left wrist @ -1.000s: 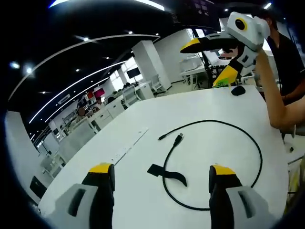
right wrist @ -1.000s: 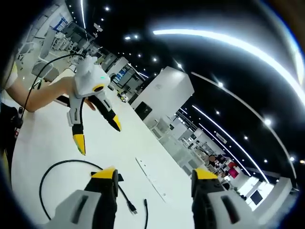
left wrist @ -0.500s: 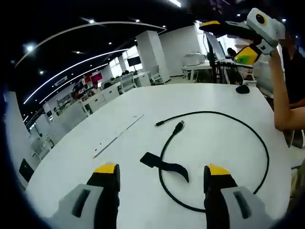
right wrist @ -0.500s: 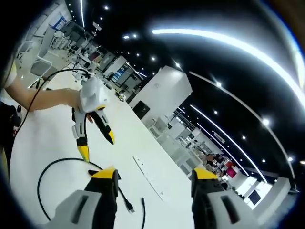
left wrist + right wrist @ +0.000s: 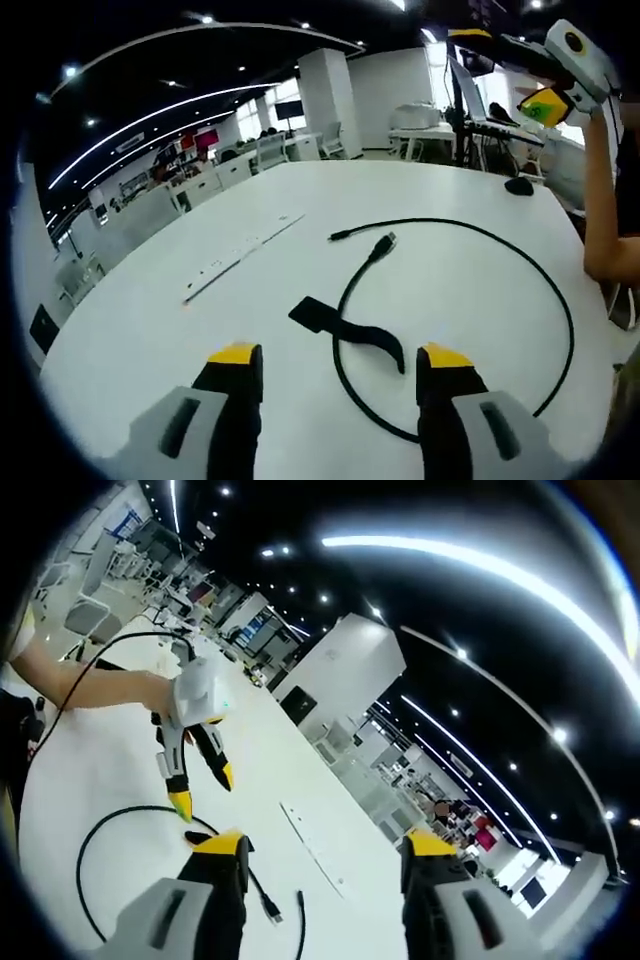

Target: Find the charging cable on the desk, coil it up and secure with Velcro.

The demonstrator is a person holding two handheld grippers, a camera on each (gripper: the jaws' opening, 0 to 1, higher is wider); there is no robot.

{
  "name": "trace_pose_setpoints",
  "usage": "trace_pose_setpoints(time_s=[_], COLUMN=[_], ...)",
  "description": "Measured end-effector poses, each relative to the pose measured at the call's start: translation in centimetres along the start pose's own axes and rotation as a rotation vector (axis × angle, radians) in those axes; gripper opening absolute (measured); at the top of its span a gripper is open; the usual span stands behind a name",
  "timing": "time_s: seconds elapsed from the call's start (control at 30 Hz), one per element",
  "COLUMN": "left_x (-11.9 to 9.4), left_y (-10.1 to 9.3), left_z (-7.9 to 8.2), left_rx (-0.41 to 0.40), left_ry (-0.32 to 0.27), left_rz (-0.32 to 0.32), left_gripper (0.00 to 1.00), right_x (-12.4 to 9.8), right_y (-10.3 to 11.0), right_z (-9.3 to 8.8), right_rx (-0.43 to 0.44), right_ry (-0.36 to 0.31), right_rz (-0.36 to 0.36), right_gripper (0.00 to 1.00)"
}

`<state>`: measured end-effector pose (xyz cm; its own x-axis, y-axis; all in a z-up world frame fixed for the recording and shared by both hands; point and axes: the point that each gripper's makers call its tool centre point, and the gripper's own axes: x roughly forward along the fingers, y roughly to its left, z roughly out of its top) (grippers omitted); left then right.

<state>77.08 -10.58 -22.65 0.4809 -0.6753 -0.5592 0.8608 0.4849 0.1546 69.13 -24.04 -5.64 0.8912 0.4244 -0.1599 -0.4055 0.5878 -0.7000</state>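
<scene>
Presently the charging cable (image 5: 520, 262) lies in one loose open loop on the white desk (image 5: 150, 330), with both plug ends near each other toward the middle. One plug end (image 5: 383, 243) rests just beside the other. A black Velcro strap (image 5: 345, 330) is fixed on the cable and lies flat across the near arc of the loop.

The left gripper (image 5: 340, 372) hangs above the strap with its jaws apart and nothing between them. The right gripper (image 5: 318, 860) is raised well clear of the desk, jaws apart and empty; in the left gripper view it shows high at the upper right.

Assessment: the cable looks thin, light and limp, so it should bend into coils readily but may slide on the smooth desk or spring open. The firmest hold would be at a plug end or at the strap mount. The strap looks soft and floppy
</scene>
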Motion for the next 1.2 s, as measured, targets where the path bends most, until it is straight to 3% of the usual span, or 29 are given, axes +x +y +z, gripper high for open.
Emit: trace_pose_setpoints(time_s=[0.17,0.3,0.5,0.63,0.83,1.2], left_x=[0.5,0.6,0.9,1.2,1.5,1.8], left_y=[0.6,1.5,2.4,2.1,2.0,1.6], left_z=[-0.6,-0.6,-1.3,-1.6,-2.0,-2.2], left_rx=[-0.031,-0.068,-0.082,-0.092,-0.06,-0.06], left_ry=[0.009,-0.022,-0.016,-0.01,0.006,0.02], left_rz=[0.022,0.044,0.077,0.062,0.071,0.053], left_gripper=[0.58,0.56,0.45,0.44,0.32,0.27], right_x=[0.1,0.0,0.0,0.1,0.1,0.2], right_y=[0.2,0.3,0.4,0.5,0.5,0.6], right_z=[0.1,0.2,0.2,0.2,0.1,-0.1], right_rx=[-0.005,-0.002,-0.003,-0.001,0.002,-0.004], right_ry=[0.007,0.005,0.008,0.009,0.011,0.025], right_rz=[0.003,0.001,-0.001,0.0,0.0,-0.001], right_gripper=[0.62,0.62,0.62,0.62,0.62,0.62])
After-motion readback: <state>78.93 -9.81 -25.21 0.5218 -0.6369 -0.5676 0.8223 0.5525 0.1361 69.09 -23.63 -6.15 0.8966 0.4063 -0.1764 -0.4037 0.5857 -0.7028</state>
